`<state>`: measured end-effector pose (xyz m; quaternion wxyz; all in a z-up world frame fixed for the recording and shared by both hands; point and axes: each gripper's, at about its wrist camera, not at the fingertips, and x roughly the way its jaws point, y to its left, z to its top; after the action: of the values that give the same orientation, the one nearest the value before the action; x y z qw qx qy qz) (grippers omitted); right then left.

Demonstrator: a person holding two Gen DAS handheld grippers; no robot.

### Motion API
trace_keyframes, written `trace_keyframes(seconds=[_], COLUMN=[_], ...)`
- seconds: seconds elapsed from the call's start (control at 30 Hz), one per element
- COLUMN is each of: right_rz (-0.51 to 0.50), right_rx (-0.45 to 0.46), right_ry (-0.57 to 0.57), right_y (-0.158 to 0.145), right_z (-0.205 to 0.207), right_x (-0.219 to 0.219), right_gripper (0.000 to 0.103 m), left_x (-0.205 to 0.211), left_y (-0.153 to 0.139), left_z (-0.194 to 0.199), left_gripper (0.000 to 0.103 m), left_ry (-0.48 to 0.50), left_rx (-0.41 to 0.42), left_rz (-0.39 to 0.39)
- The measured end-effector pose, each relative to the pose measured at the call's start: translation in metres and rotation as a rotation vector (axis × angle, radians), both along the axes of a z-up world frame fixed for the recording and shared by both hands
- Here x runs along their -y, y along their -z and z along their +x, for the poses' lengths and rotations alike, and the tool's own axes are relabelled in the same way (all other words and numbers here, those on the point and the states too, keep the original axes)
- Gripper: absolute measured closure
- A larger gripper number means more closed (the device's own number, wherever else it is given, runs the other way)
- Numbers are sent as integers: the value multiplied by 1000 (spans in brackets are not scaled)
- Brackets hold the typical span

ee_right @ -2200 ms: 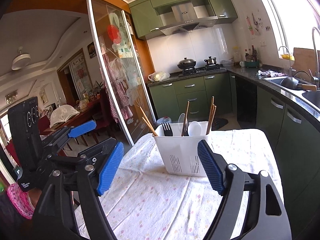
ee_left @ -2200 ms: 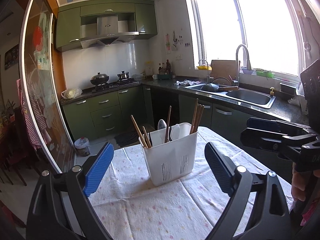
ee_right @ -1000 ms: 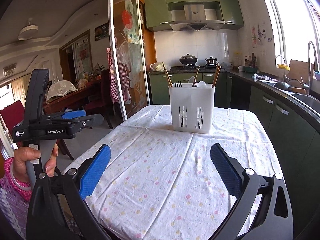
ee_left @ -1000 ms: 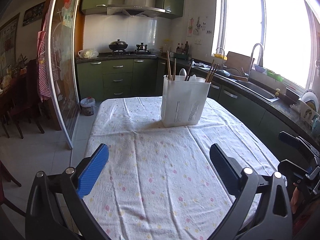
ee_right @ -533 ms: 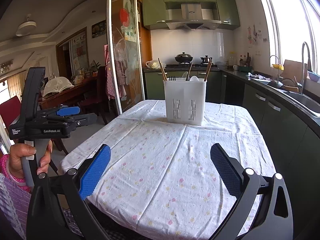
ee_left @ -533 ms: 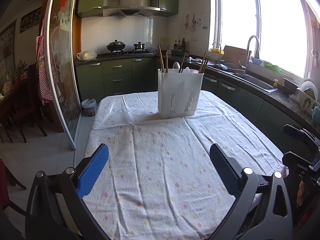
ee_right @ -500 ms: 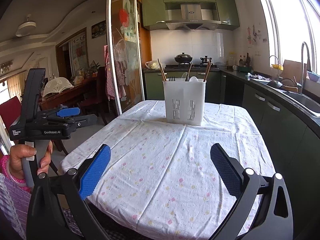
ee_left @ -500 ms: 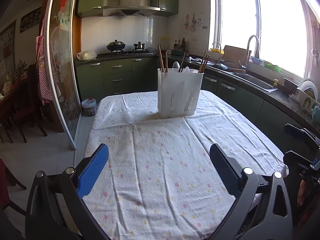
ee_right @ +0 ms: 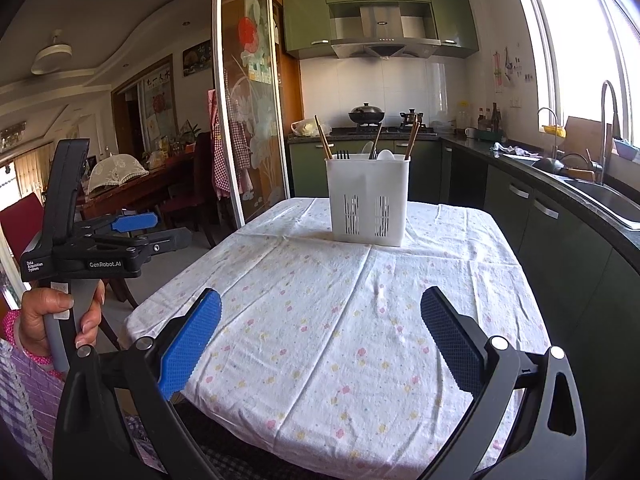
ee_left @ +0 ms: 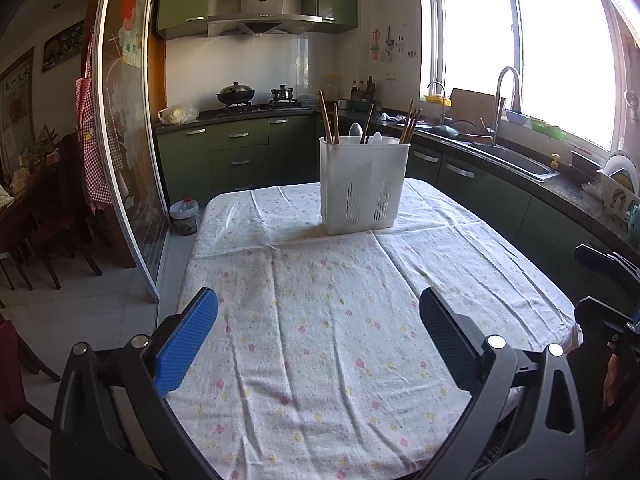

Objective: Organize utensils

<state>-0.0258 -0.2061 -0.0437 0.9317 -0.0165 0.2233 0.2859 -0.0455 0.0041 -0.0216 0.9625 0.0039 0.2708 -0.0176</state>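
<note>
A white slotted utensil holder [ee_left: 363, 188] stands upright at the far end of the table, also in the right wrist view [ee_right: 368, 204]. It holds wooden chopsticks [ee_left: 327, 122], spoons [ee_left: 355, 131] and a black fork [ee_right: 341, 155]. My left gripper [ee_left: 318, 340] is open and empty, low over the near table edge, far from the holder. My right gripper [ee_right: 320, 342] is open and empty, also at the near edge. The left gripper also shows in the right wrist view [ee_right: 132, 232], held in a hand at the left.
The table has a white floral cloth [ee_left: 328, 320]. A counter with sink [ee_left: 516, 160] runs along the right, a stove with pots [ee_left: 256, 100] at the back. A glass sliding door [ee_left: 124, 140] and dining chairs [ee_left: 48, 232] stand to the left.
Both grippers have drawn back from the utensil holder to the near table edge and lowered. Both stayed open and empty. The holder has not moved.
</note>
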Motion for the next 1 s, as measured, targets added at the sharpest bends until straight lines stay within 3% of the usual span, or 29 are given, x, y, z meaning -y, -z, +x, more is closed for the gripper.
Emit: trace_keyframes(seconds=[0.47,1.0], right_rz=[14,17], right_rx=[-5,-13], right_ry=[4,7], right_y=[2,6], right_z=[1,3], right_x=[3,7], right_gripper=[5,5], left_x=[6,-2], left_y=[1,-15], left_z=[3,0], left_gripper=[7,7], left_ry=[-27,-91], left_rx=[-8,63], left_rz=[69,41])
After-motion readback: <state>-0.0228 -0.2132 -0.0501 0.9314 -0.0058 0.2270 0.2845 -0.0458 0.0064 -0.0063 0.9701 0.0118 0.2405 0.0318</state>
